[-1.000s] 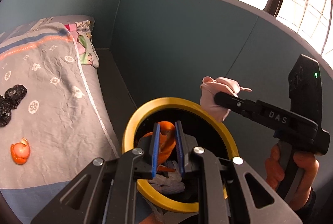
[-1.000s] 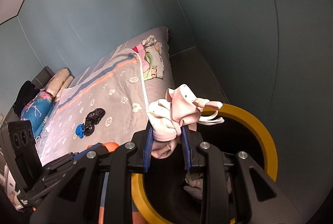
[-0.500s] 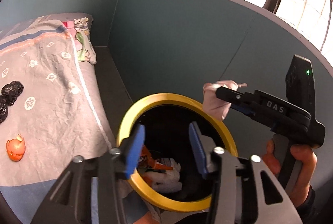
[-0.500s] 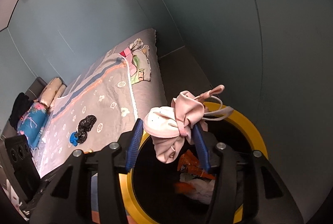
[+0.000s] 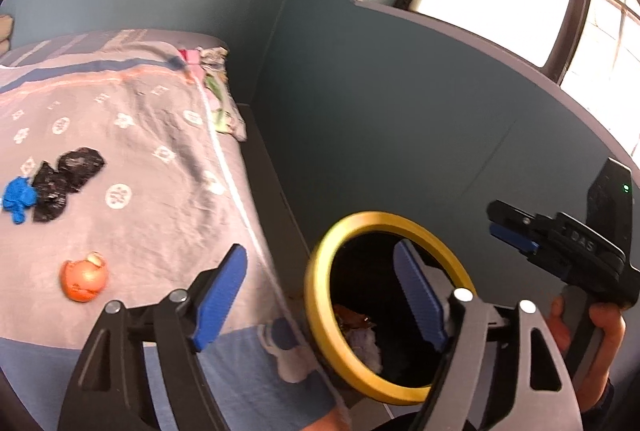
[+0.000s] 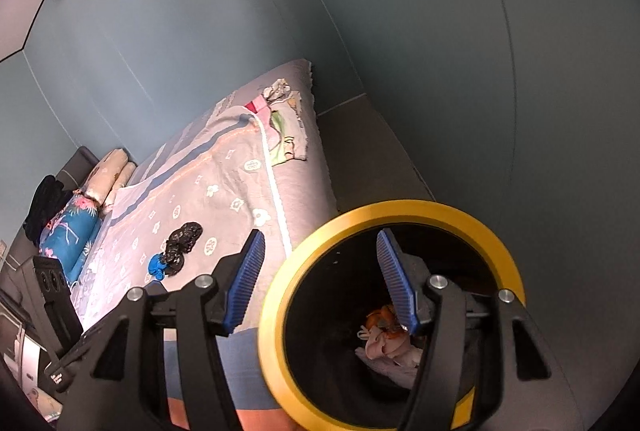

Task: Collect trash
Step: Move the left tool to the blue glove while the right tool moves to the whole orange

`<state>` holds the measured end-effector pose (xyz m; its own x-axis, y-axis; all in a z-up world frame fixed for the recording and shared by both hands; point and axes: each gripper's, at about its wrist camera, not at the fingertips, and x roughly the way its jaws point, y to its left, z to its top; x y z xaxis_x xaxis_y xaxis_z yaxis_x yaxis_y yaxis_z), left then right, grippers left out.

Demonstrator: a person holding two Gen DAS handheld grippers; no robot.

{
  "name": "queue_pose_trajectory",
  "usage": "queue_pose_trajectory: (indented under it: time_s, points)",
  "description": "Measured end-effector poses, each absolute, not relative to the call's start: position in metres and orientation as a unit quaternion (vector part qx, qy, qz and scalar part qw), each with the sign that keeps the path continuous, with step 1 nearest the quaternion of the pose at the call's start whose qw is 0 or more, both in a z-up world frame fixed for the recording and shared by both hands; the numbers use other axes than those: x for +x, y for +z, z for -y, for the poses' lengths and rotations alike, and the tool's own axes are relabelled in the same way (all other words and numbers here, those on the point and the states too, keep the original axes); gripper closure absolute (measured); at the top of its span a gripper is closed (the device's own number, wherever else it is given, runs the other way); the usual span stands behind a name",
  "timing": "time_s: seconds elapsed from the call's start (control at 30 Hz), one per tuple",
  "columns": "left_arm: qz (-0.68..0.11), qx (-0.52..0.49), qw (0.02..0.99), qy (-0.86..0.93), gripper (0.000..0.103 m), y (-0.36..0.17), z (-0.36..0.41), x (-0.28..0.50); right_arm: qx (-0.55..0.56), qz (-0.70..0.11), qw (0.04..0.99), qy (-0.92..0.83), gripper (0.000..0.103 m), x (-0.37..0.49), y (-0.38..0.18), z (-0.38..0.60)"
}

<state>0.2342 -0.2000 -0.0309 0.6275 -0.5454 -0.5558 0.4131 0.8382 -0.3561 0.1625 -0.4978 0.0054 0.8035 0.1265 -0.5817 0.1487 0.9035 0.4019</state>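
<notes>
Collecting trash: a person holds a two-finger gripper in each hand beside a bed, over a round bin.
Left gripper (image 5: pixel 320 295): jaws spread wide and still opening, nothing between the blue pads; its right jaw sits over the bin mouth, its left jaw over the bedspread.
Right gripper (image 6: pixel 320 279): jaws parted and opening, nothing between them; its right jaw hangs over the bin's dark inside, its left jaw over the bed edge.
Bin (image 6: pixel 304 243): black with a yellow rim, just below and ahead of both pairs of jaws, standing against the bed.
Trash in bin (image 6: pixel 384 343): pale pink cloth with orange scraps at the bottom, under the right gripper's right jaw.
Orange peel (image 5: pixel 84 281): on the bedspread (image 5: pixel 140 135), left of the left gripper's jaws.
Black crumpled bag (image 5: pixel 66 183): farther ahead and left of those jaws, touching a blue glove (image 5: pixel 18 195).
Hand (image 5: pixel 592 331): wraps the right gripper's handle, right of the left jaws.
</notes>
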Motion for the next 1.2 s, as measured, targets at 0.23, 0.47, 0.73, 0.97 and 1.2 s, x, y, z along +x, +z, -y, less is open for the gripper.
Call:
queue_pose_trajectory:
  time_s: [0.23,0.47,0.73,0.97,1.2]
  points:
    - [-0.327,-0.106,0.915,-0.213,0.014,-0.027,0.148,0.240,0.195,-0.311,0.930,0.013,0.030,0.169,0.017,0.463]
    - [-0.328,-0.113,0.925,-0.156,0.013,-0.035,0.089,0.253,0.148,-0.307,0.938,0.063,0.020,0.186,0.025,0.403]
    - [-0.331,-0.127,0.931,-0.087,0.013,-0.049,0.020,0.272,0.099,-0.291,0.943,0.129,0.012,0.211,0.023,0.326]
    - [-0.341,-0.130,0.930,-0.030,0.013,-0.071,-0.040,0.298,0.067,-0.289,0.944,0.141,0.010,0.231,0.010,0.274]
    - [-0.363,-0.128,0.923,0.010,0.013,-0.098,-0.082,0.331,0.043,-0.343,0.922,0.175,0.010,0.272,-0.028,0.223]
